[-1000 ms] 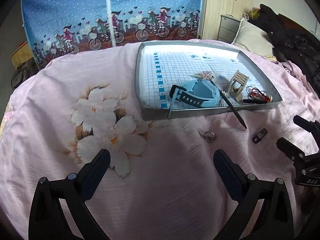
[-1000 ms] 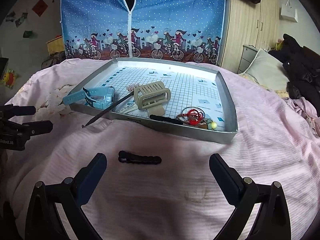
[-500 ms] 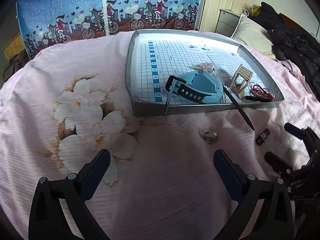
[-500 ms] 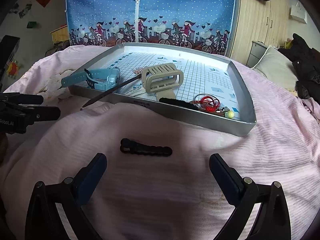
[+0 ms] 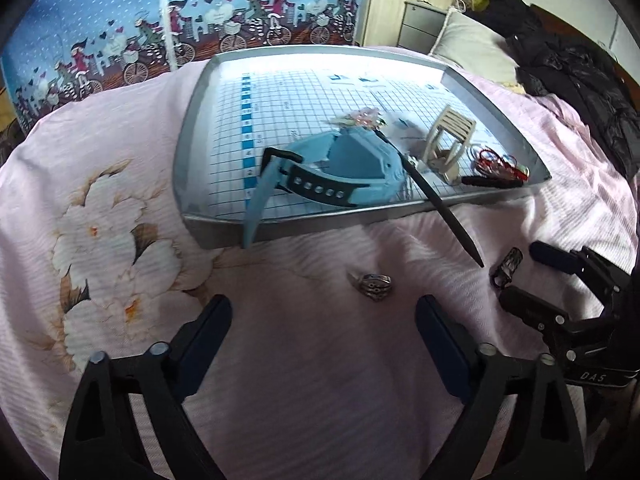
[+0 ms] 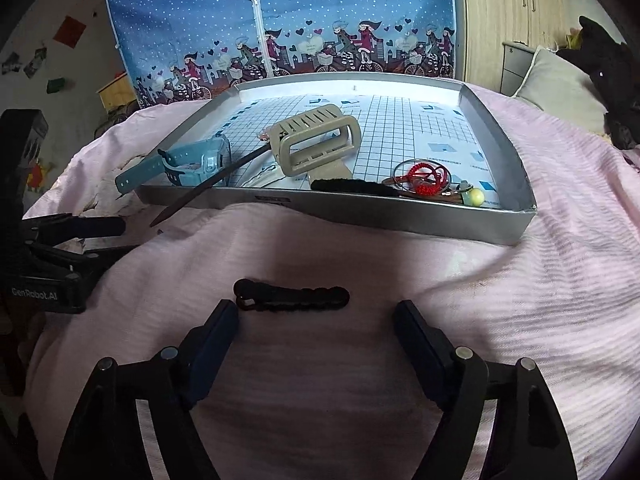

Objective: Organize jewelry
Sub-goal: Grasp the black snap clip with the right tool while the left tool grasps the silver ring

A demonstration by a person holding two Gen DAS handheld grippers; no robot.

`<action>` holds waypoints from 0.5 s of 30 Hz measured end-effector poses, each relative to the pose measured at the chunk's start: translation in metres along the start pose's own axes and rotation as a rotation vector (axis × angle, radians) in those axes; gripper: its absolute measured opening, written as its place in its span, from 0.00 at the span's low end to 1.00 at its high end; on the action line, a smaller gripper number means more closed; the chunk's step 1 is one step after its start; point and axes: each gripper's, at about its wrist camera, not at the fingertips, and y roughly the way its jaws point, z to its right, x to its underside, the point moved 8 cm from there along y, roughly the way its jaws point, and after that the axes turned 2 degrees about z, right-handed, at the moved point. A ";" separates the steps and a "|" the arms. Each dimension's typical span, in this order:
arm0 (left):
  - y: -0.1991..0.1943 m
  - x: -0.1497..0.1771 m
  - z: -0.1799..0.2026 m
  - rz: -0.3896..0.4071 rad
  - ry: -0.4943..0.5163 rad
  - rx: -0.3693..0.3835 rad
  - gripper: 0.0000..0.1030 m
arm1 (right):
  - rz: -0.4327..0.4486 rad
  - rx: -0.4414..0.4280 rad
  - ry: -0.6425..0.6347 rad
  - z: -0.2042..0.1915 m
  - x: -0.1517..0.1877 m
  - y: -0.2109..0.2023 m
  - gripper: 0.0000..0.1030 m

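Two loose pieces: a black hair clip [image 6: 291,299] and a silver ring [image 5: 375,285] lie on the pink bedspread [image 6: 520,320], outside the tray.
Clip position: just ahead of the right gripper [image 6: 316,322], its left end near the left fingertip; not touching either pad as far as the view shows.
Ring position: ahead of the left gripper [image 5: 323,312], nearer its right finger, well short of the tray's front wall.
Recent change: over the last second both grippers have come forward and down, so clip and ring sit much closer to the fingertips than before; nothing has been lifted.
Meaning for the task: this looks like the approach to a pick-up, with both pieces still to be put in the tray.
Right tongs: spread wide, holding nothing, low over the cloth and pointed at the tray.
Left tongs: also spread wide and empty, angled down at the bedspread.
Silver tray [image 6: 488,132]: sits beyond both grippers on the bed, lined with grid paper.
Tray contents: blue watch [image 5: 352,168], beige claw clip [image 6: 316,140], red cord bangle [image 6: 424,176], and a black stick [image 5: 436,196] overhanging the front rim.
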 end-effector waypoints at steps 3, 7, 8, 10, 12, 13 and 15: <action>0.011 0.001 0.005 -0.022 0.031 0.000 0.70 | -0.001 -0.018 -0.003 -0.004 0.000 0.002 0.77; 0.020 -0.003 0.007 -0.016 0.042 0.007 0.63 | -0.004 -0.036 0.011 -0.004 -0.002 0.005 0.77; 0.021 -0.004 0.008 -0.013 0.041 0.009 0.61 | -0.004 -0.042 0.019 -0.003 -0.002 0.005 0.77; 0.025 -0.006 0.009 -0.009 0.042 0.020 0.60 | -0.006 -0.049 0.035 -0.002 -0.003 0.007 0.74; 0.026 -0.008 0.011 -0.005 0.050 0.027 0.58 | -0.008 -0.042 0.050 0.000 -0.004 0.009 0.66; 0.026 -0.008 0.012 -0.001 0.056 0.030 0.55 | -0.009 -0.038 0.056 0.001 -0.004 0.009 0.61; 0.025 -0.009 0.016 0.008 0.071 0.033 0.53 | -0.010 -0.041 0.062 0.002 -0.004 0.010 0.61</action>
